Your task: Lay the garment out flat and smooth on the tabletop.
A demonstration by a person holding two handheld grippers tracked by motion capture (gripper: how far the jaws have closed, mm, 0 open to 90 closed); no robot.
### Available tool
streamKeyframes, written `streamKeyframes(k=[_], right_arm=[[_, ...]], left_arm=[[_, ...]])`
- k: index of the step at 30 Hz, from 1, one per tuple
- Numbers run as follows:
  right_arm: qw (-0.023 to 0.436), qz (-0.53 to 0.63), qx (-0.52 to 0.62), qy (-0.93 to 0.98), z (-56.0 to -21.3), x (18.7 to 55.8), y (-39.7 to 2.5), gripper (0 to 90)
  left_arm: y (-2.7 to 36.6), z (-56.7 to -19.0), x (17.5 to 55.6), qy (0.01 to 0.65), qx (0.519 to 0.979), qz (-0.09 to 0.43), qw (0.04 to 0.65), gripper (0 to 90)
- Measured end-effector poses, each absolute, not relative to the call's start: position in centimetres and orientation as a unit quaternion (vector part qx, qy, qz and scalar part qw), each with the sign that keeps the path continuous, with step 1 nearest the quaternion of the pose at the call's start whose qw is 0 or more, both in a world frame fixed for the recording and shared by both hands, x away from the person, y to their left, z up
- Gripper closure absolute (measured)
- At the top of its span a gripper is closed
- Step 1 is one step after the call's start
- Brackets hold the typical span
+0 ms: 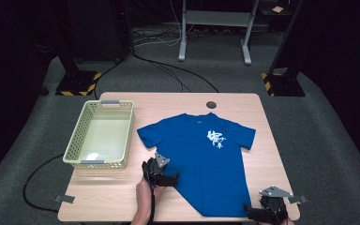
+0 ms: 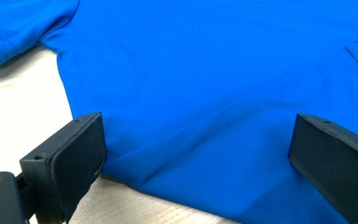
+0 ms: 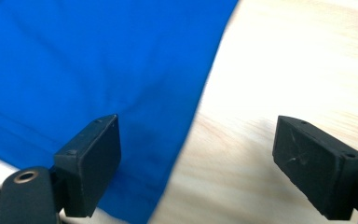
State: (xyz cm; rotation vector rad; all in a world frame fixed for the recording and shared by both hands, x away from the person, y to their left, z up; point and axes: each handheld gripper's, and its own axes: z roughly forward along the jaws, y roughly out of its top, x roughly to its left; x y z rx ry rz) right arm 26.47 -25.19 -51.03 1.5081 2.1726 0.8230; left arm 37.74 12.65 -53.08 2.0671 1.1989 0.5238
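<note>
Blue cotton T-shirt point(image 1: 201, 154) lay flat, unfolded; your left gripper point(image 1: 165, 177) at 9 o'clock, right gripper point(image 1: 262, 212) at 5 o'clock, jaws spread, nothing grasped.

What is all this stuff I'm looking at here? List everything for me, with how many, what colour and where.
T-shirt: one, blue with a white print on the chest, spread flat on the middle of the table.
Basket: one, pale yellow-green plastic lattice, empty, on the table's left part.
Table: one, light wood, with a round dark hole near its far edge.
Tape tabs: two, grey, at the table's near corners.
Stand bases: two, black with yellow-black stripes, on the grey floor beyond the table.
Frame legs: one grey metal pair, far back.
Cables: several, black, on the floor.
Left hand-held gripper: one, black, open, at the shirt's left side edge.
Right hand-held gripper: one, black, open, at the shirt's bottom right corner.
</note>
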Motion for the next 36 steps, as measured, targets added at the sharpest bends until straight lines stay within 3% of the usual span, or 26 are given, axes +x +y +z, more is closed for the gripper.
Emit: streamKeyframes(k=[3, 12, 20, 27, 29, 33, 36], right_arm=[[0.192, 0.323, 0.539, 0.754, -50.4, 26.9, -26.1, 14.6], [0.205, 0.361, 0.550, 0.725, -51.4, 32.9, -26.9, 12.1], [0.222, 0.337, 0.554, 0.728, -52.7, 35.9, -26.1, 11.2], [0.217, 0.350, 0.566, 0.714, -52.7, 36.1, -26.6, 11.4], [0.217, 0.351, 0.567, 0.713, -52.7, 36.1, -26.7, 11.4], [0.213, 0.356, 0.572, 0.707, -52.7, 36.1, -26.9, 11.5], [0.215, 0.355, 0.572, 0.708, -52.7, 36.1, -26.9, 11.7]], left_arm=[[12.6, -53.1, 37.7, 0.461, 0.794, 0.201, 0.341, 3.7], [11.5, -51.9, 37.5, 0.446, 0.789, 0.198, 0.372, 4.9], [5.2, -51.4, 38.5, 0.401, 0.818, 0.169, 0.377, 17.1], [3.4, -52.0, 39.0, 0.396, 0.831, 0.167, 0.352, 41.7], [3.7, -51.9, 38.7, 0.395, 0.831, 0.161, 0.356, 57.7], [4.6, -52.0, 38.0, 0.393, 0.829, 0.144, 0.371, 78.8], [6.0, -52.0, 36.9, 0.392, 0.821, 0.147, 0.388, 83.3]])
